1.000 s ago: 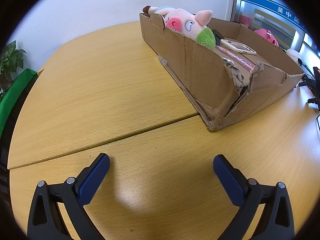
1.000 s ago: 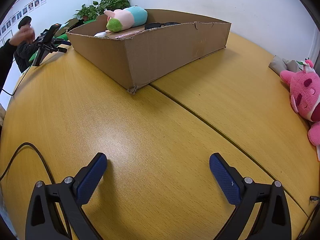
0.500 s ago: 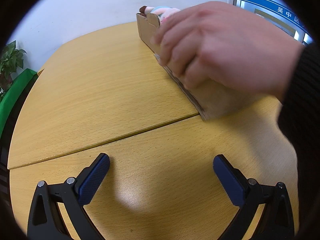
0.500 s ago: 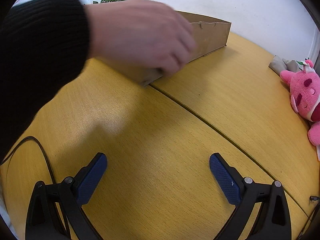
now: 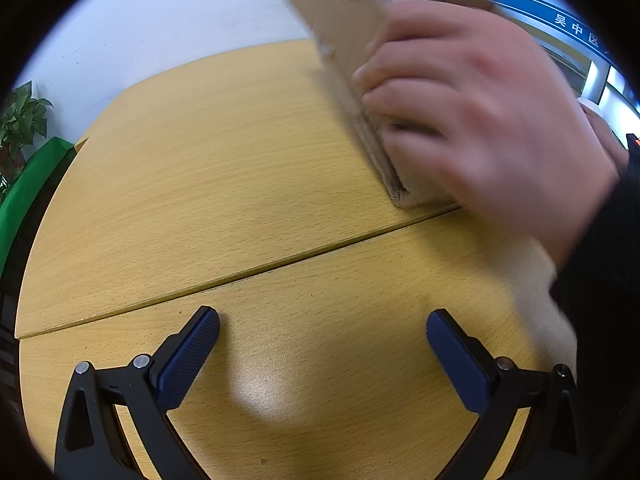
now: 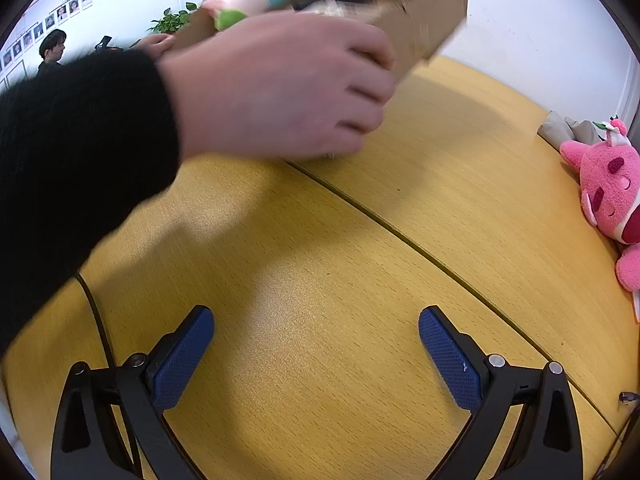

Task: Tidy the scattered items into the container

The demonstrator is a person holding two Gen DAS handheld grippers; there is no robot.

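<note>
Right view only: pink plush (image 6: 608,192); hand (image 6: 280,88) tilting box (image 6: 424,20).

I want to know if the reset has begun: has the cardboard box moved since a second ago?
Yes. A bare hand has tipped the cardboard box up: its far end is raised off the table, against the unmoved table seam.

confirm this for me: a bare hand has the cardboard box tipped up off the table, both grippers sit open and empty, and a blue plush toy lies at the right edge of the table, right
Not quite: the plush toy at the right edge of the table is pink, not blue, as the right wrist view shows. The rest holds: a hand tips the cardboard box, and the left gripper and right gripper are open and empty.
</note>
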